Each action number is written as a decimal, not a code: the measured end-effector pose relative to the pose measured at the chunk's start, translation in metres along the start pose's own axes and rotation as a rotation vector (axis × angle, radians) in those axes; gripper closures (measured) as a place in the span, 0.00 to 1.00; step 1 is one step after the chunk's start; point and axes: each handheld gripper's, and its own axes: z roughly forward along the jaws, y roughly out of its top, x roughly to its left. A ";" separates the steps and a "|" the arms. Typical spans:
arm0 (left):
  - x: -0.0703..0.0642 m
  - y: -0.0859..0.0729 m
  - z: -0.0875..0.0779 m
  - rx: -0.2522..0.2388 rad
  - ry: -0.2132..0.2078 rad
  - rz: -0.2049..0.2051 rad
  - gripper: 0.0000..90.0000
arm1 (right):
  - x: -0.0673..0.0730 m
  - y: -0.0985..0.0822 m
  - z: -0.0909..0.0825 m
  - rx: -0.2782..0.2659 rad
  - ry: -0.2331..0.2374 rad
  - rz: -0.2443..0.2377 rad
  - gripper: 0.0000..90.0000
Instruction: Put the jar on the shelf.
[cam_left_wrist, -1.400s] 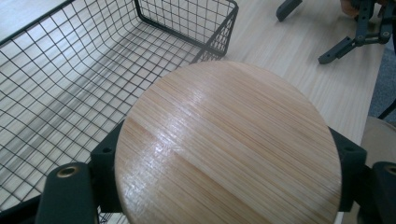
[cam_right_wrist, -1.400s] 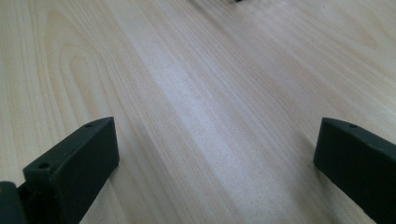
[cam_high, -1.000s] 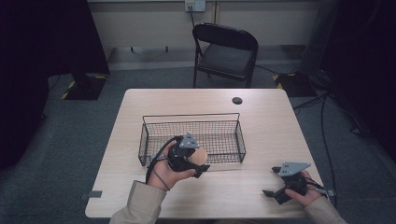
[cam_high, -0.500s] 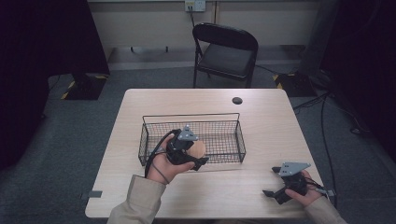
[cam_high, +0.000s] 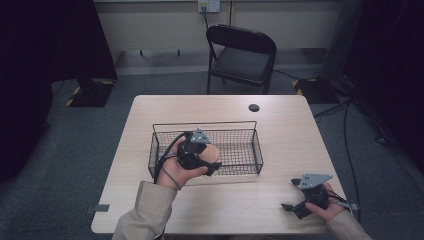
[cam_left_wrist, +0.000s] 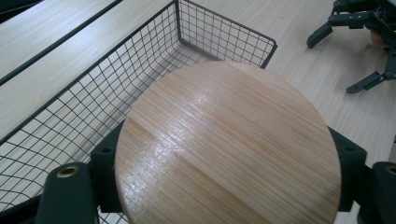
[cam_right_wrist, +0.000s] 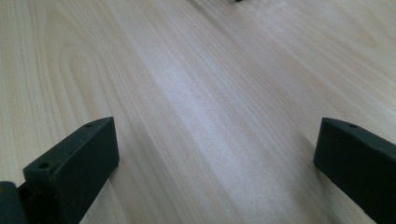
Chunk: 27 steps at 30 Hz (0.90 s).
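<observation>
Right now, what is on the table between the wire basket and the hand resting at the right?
Nothing: in the high view, bare table runs from the wire basket to the right gripper.

1. The round wooden disc (cam_left_wrist: 229, 144) hides the left claw's (cam_left_wrist: 224, 186) pads and part of the wire basket (cam_left_wrist: 93, 107) floor; the picture's bottom edge cuts it.
2. The small dark spot (cam_high: 254, 107) on the far worktop (cam_high: 280, 210) is too small to identify.
</observation>
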 end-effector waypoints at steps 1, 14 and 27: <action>0.000 0.001 0.000 0.000 0.001 0.000 0.26 | 0.000 0.000 0.000 0.000 0.000 0.000 0.00; 0.010 0.007 0.003 0.000 0.026 -0.004 0.26 | 0.000 0.000 0.000 0.000 0.000 0.000 0.00; 0.028 0.008 0.006 -0.012 0.057 -0.045 0.26 | 0.000 0.000 0.000 0.000 0.000 0.000 0.00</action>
